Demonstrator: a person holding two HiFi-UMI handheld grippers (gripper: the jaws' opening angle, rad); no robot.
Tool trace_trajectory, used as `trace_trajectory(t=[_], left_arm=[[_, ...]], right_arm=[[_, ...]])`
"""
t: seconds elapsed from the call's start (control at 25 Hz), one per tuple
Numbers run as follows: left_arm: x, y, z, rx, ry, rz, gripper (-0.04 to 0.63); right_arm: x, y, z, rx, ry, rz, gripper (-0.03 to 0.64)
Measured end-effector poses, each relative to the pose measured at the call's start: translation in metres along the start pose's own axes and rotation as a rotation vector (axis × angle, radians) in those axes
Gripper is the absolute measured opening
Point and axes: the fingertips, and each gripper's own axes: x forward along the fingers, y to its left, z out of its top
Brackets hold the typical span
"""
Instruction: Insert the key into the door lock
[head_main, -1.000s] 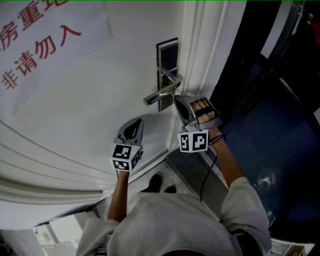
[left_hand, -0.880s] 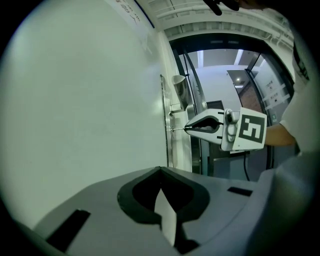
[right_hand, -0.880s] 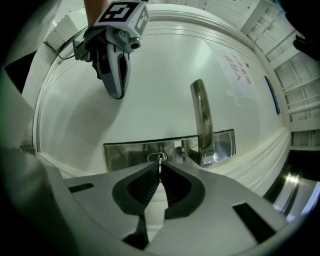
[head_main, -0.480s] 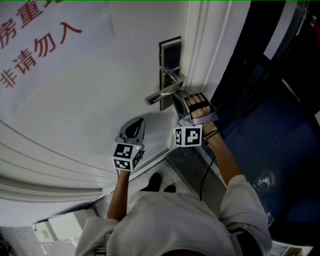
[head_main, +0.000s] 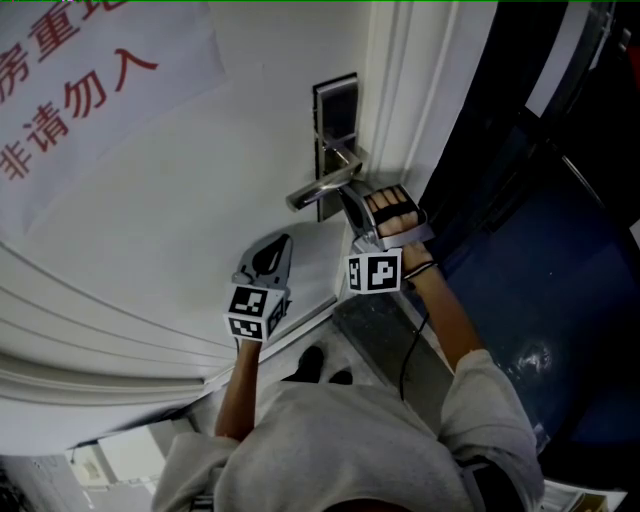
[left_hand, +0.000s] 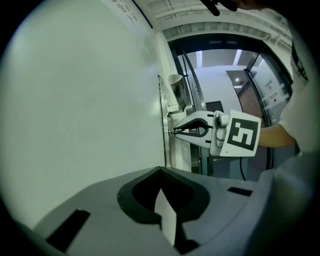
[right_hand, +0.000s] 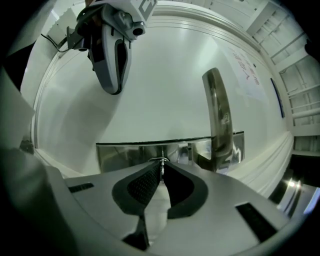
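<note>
Jaws of the right gripper pinch a small metal key at the lock plate beside the handle. Left gripper is closed and empty. The key likely feels light, stiff and slippery; grip its flat head.

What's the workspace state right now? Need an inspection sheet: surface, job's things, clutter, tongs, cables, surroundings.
Surface: white door, upright, panel bare around the lock.
Job's things: key at the lock plate, below the handle; how far in it sits cannot be told.
Clutter: nothing seen.
Tongs: right tongs shut on the key, tips against the lock plate; left tongs shut, empty, held off the door to the left of the lock.
Cables: black cable hangs from the right tongs along the forearm.
Surroundings: red-lettered notice on the door; dark blue floor beyond the frame.
</note>
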Motion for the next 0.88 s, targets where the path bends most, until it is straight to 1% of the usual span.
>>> trace_trajectory(t=[0.08,0.12,0.2,0.24,0.32,0.44,0.68,0.8,0.88], left_arm=[[0.0,-0.001,-0.001,0.0,0.003,0.0,0.017],[0.0,-0.001,-0.001,0.0,0.004,0.0,0.017],[0.001,-0.001,-0.002,-0.001,0.006,-0.001,0.017],[0.002,-0.002,-0.002,0.0,0.007,-0.001,0.017],[0.003,-0.003,-0.003,0.0,0.008,-0.006,0.017],[0.005,-0.006,-0.004,0.001,0.011,-0.013,0.017],[0.01,-0.009,-0.002,0.004,0.008,-0.025,0.017],[0.014,-0.012,0.0,0.007,0.007,-0.035,0.017],[0.015,-0.015,-0.001,0.009,0.007,-0.042,0.017]], right_arm=[[-0.001,0.004,0.0,0.005,-0.012,0.028,0.036],[-0.001,0.007,0.001,0.007,-0.016,0.048,0.063],[-0.001,0.014,0.001,0.012,-0.022,0.085,0.138],[-0.001,0.016,0.001,0.014,-0.025,0.094,0.161],[-0.001,0.017,0.001,0.018,-0.026,0.096,0.17],[-0.004,0.014,0.0,0.024,-0.02,0.082,0.169],[-0.028,0.008,-0.009,0.097,-0.007,0.055,0.167],[-0.039,0.01,-0.015,0.092,0.003,0.037,0.117],[-0.045,0.012,-0.018,0.091,0.007,0.022,0.064]])
